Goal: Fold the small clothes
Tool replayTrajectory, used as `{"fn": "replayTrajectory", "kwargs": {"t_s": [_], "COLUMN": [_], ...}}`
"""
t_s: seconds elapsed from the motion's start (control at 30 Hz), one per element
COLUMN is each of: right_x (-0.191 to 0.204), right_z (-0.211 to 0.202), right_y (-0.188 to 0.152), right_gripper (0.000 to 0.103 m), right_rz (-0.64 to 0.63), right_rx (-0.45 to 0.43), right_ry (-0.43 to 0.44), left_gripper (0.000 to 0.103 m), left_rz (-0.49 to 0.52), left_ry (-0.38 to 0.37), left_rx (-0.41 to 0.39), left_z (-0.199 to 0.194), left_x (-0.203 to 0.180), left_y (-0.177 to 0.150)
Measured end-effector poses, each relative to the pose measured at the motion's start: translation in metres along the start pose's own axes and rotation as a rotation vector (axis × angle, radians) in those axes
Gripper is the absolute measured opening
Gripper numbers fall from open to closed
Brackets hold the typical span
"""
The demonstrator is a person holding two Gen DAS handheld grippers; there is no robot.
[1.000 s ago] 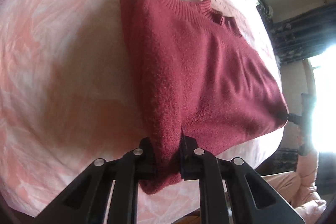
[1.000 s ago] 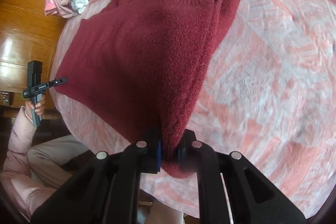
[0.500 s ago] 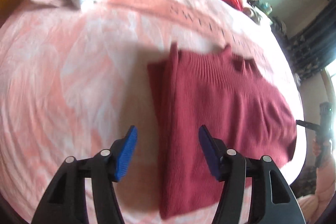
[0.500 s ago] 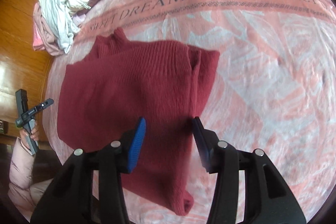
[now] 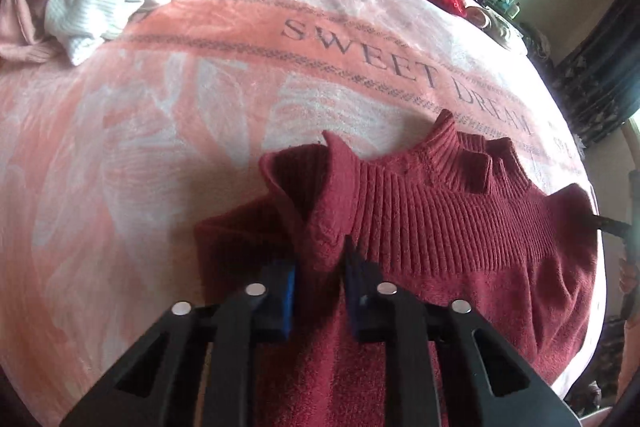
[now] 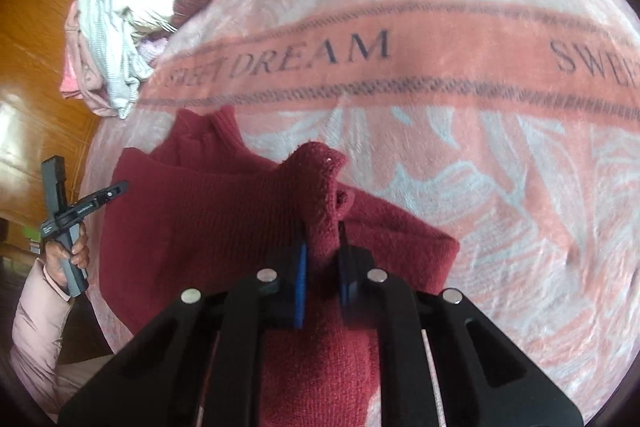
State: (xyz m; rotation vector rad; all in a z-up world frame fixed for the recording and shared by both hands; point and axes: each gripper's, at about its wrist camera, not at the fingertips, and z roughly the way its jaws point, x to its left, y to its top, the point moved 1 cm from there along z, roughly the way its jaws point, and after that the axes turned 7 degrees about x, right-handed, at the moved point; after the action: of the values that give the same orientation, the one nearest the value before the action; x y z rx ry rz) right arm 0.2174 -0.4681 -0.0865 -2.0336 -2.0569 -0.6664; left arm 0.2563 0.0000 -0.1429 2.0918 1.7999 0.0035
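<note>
Both grippers have just closed again, each clenched on a pinch of the maroon sweater (image 5: 440, 227): left gripper (image 5: 320, 279) and right gripper (image 6: 322, 267) take opposite shoulder corners, collar (image 5: 460, 155) between them. The sweater lies on the bed blanket (image 5: 160, 131), just below the "SWEET DREAM" band (image 6: 320, 55), body trailing back under both. Next fold probably pulls toward the hem.

Each camera sits just behind its own gripper and looks steeply down along the fingers — close enough that the left gripper (image 5: 320, 291) and right gripper (image 6: 323, 279) fill the lower frame. Both views share the sweater (image 5: 460, 235) and the blanket (image 6: 500, 187) beyond the fingertips; the right view also catches the left gripper at far left.
</note>
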Motion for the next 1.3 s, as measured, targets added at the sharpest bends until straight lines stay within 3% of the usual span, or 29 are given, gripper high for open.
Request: {"fn": "replayTrajectory", "kwargs": {"t_s": [0.1, 0.17, 0.3, 0.43, 0.5, 0.53, 0.7, 0.73, 0.8, 1.0, 1.13, 1.3], "right_x": [0.001, -0.01, -0.029, -0.028, -0.026, -0.026, -0.011, -0.009, -0.006, -0.005, -0.011, -0.01], "right_z": [-0.014, -0.004, 0.049, 0.047, 0.038, 0.032, -0.012, -0.02, -0.032, -0.04, -0.039, -0.02], "right_y": [0.004, 0.004, -0.001, -0.002, -0.003, -0.006, -0.03, -0.038, -0.058, -0.116, -0.134, -0.14], "right_gripper": [0.011, 0.011, 0.013, 0.017, 0.03, 0.037, 0.037, 0.042, 0.048, 0.05, 0.059, 0.06], "right_rz": [-0.007, 0.026, 0.083, 0.092, 0.11, 0.122, 0.134, 0.15, 0.175, 0.228, 0.256, 0.24], "right_rx": [-0.056, -0.039, 0.045, 0.024, 0.02, 0.019, 0.008, 0.015, 0.025, 0.084, 0.102, 0.16], "right_ry": [-0.009, -0.07, -0.127, -0.134, -0.131, -0.129, -0.123, -0.11, -0.078, -0.051, -0.033, -0.027], "left_gripper": [0.011, 0.011, 0.012, 0.014, 0.023, 0.035, 0.062, 0.066, 0.066, 0.067, 0.067, 0.069], "left_rz": [-0.013, -0.032, -0.071, -0.021, -0.052, -0.071, -0.109, -0.106, -0.09, 0.05, 0.086, 0.063], "left_ry": [0.03, 0.078, 0.093, 0.161, 0.147, 0.136, 0.163, 0.173, 0.167, 0.17, 0.16, 0.165], "left_rx": [-0.075, -0.109, -0.068, -0.072, -0.06, -0.052, -0.097, -0.102, -0.109, -0.103, -0.067, 0.016], "left_z": [-0.014, -0.016, 0.004, 0.006, 0.002, -0.002, -0.048, -0.059, -0.074, -0.092, -0.079, -0.051], "left_x": [-0.001, 0.005, 0.016, 0.005, 0.008, 0.01, 0.007, 0.003, -0.007, -0.051, -0.067, -0.06], "left_y": [-0.003, -0.008, -0.014, -0.013, -0.012, -0.012, -0.023, -0.028, -0.038, -0.073, -0.087, -0.096]}}
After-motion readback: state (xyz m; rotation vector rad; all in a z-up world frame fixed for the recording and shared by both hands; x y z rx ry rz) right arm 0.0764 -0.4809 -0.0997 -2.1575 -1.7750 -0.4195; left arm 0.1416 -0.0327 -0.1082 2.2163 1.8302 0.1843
